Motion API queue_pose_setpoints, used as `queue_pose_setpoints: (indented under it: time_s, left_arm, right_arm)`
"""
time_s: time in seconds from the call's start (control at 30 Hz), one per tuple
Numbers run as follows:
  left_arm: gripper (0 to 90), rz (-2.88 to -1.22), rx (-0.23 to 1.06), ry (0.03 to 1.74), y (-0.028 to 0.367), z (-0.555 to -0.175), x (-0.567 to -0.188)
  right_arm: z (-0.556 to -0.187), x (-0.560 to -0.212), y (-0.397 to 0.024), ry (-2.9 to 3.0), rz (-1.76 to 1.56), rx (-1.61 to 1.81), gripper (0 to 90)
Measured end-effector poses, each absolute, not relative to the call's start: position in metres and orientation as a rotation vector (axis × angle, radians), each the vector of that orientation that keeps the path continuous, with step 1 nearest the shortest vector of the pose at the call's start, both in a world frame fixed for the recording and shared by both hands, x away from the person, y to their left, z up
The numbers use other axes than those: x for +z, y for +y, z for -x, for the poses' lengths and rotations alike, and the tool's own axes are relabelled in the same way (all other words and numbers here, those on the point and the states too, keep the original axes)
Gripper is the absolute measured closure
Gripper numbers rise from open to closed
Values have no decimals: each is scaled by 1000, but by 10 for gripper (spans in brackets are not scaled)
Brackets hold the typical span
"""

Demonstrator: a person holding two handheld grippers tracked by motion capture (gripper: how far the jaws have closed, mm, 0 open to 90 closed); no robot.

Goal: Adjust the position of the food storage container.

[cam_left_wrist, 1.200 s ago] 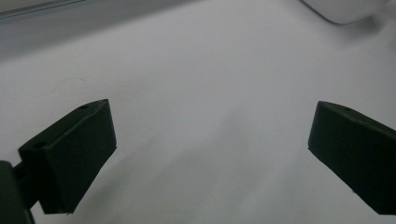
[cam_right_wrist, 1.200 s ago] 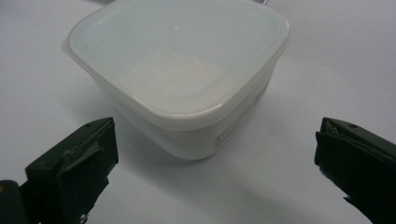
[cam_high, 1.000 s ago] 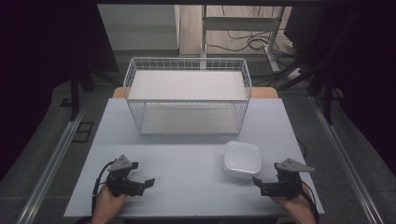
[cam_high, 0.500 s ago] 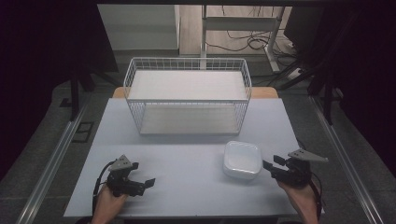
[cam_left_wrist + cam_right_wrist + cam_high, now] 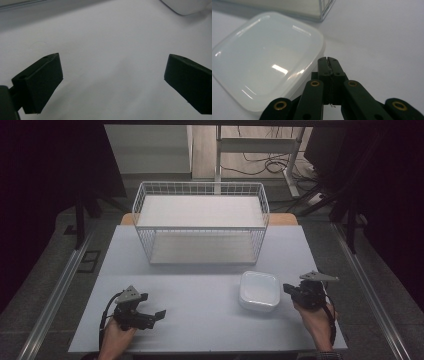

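Right hand (image 5: 316, 322) comes in from the lower right edge of the table (image 5: 200, 320), forearm angled up and slightly inward, knuckles low over the surface. The right gripper (image 5: 287, 290) points toward the white lidded container (image 5: 258, 291) and sits just beside its right edge. In the right gripper view its jaws are pressed flat together with nothing between them — they have just been closing. The tips lie against or just short of the container's rim (image 5: 317, 63); contact cannot be confirmed.

Left hand (image 5: 116, 337) enters from the bottom left, wrist bent so the left gripper (image 5: 159, 313) points rightward across the table, well apart from the container. In the left gripper view its fingers (image 5: 40, 82) stand wide apart over bare table — nothing held, nothing touched.

The container lies flat on the table, right of centre, in front of the white wire basket (image 5: 200, 222) and clear of it.
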State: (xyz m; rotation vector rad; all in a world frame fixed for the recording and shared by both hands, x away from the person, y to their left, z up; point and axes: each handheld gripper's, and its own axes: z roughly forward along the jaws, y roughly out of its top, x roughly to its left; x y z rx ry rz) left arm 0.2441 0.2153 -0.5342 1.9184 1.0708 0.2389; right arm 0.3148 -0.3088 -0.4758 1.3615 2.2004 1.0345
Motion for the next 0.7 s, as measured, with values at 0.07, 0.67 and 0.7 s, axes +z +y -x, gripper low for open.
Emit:
queue_pose_setpoints:
  time_s: [0.07, 0.67, 0.7]
  left_arm:
    - [15, -1917, 238, 1074, 216, -244, -534]
    - [17, -1913, 244, 1068, 214, -244, -534]
    - [17, -1913, 243, 1068, 214, -244, -534]
  right_arm:
    - [-316, -478, -305, 2218, -1381, 1036, 894]
    - [-320, -483, -267, 2306, -1334, 1089, 895]
    - [-320, -483, -264, 2313, -1326, 1093, 895]
